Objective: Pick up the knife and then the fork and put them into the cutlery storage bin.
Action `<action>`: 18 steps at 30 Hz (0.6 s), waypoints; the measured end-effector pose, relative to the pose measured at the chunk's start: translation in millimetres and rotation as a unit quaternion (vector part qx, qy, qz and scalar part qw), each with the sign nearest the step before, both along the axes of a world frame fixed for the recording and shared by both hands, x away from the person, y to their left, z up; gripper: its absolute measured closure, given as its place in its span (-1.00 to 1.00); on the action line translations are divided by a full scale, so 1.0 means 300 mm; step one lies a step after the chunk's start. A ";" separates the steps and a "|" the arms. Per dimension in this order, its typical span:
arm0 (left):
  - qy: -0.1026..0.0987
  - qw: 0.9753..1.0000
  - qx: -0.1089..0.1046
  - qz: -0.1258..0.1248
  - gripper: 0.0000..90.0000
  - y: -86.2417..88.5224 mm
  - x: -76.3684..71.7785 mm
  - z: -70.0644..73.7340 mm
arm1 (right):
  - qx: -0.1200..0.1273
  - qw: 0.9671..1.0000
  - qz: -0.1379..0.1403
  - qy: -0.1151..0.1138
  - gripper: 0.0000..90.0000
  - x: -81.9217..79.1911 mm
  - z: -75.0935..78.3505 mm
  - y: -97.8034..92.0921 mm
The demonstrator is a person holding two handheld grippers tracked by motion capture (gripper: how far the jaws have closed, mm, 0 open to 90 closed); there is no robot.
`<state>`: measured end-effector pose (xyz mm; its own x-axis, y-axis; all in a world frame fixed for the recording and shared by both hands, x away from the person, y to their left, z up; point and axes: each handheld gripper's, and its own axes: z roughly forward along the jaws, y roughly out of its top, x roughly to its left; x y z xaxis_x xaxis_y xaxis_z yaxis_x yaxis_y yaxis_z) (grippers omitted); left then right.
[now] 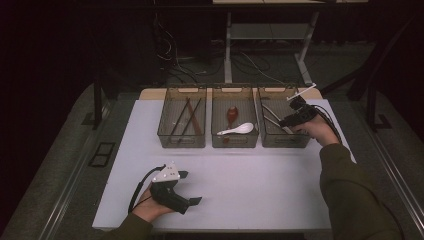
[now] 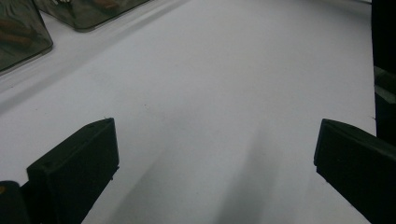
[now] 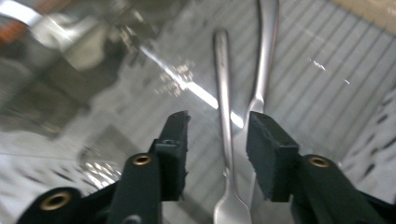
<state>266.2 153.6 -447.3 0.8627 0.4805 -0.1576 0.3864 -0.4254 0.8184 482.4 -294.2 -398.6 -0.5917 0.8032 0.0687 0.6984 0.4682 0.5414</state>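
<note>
Three clear bins stand in a row at the back of the white table. In the right bin lie metal utensils. My right gripper dips into that bin. In the right gripper view its jaws stand open astride a metal handle, without touching it. A second metal utensil lies beside the first on the ribbed bin floor. My left gripper rests near the table's front edge. It is wide open over bare table.
The left bin holds dark chopsticks. The middle bin holds a reddish spoon and a white spoon. Two bin corners show far off in the left gripper view. Table legs and cables lie beyond the table.
</note>
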 end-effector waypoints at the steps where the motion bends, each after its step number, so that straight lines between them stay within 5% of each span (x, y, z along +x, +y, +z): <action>1: 0.000 1.000 0.000 0.001 -1.00 0.001 0.000 0.000 | 0.011 1.000 -0.001 -0.004 0.19 -0.002 0.007 -0.003; 9: 0.000 1.000 -0.001 0.004 -1.00 0.003 0.003 0.002 | 0.079 0.996 -0.019 -0.043 -0.25 -0.027 0.057 -0.026; 18: -0.004 1.000 -0.001 0.010 -1.00 0.008 0.009 0.009 | 0.109 0.990 -0.022 -0.090 -0.56 -0.072 0.093 -0.032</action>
